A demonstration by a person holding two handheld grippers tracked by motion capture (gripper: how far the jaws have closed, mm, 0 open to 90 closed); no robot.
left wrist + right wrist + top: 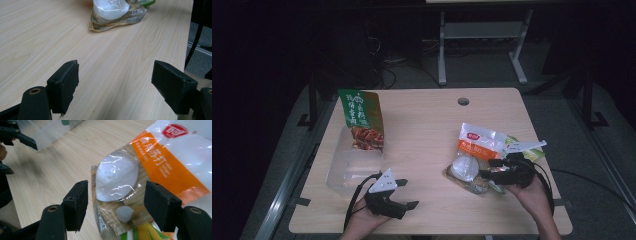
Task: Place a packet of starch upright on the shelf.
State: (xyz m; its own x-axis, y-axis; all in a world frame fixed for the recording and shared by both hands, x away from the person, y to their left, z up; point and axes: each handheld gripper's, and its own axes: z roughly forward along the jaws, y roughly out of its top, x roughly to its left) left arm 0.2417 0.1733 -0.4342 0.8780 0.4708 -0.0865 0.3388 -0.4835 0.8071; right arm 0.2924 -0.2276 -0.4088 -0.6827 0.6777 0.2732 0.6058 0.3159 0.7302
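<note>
Leftward, clear tray [343, 170]: at the wooden table's [422, 135] left edge; a green snack bag [362, 119] leans in its far end
Left gripper [404, 194]: just right of the tray's near corner; jaws spread wide, holding nothing
Egg packet [467, 172]: well right of the tray; an orange-and-white pouch [479, 142] overlaps its far side
Right gripper [488, 169]: over the egg packet; jaws apart on either side of it, not clamped

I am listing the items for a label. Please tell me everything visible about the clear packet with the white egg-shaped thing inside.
The clear packet is glossy plastic with a brown printed backing. It holds a white egg-shaped lump and a smaller white ball. It lies flat on the table, overlapping the orange-and-white bag, with the open right gripper poised around it.
</note>
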